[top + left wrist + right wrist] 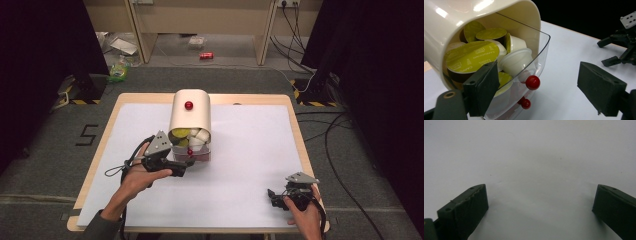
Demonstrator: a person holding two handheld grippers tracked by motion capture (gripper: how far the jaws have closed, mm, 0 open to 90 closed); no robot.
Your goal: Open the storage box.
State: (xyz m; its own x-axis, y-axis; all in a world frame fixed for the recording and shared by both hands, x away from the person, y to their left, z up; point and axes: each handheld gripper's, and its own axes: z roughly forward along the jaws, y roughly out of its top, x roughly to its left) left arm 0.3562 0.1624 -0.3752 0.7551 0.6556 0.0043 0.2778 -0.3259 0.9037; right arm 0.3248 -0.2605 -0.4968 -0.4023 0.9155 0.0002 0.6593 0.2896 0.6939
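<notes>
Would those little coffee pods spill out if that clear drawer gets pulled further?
Possibly. The pods are heaped loosely, some tilted above the drawer rim, so a jerk might tip one out. They look small and plastic, probably light. The left tool hangs open by the red knob.

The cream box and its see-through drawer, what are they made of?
The cream box looks like glossy plastic, since lamps glint on its curved top, though coated metal is possible. The drawer seems clear hard plastic: the coffee pods show through its wall. Its red knob shines like plastic too.
</notes>
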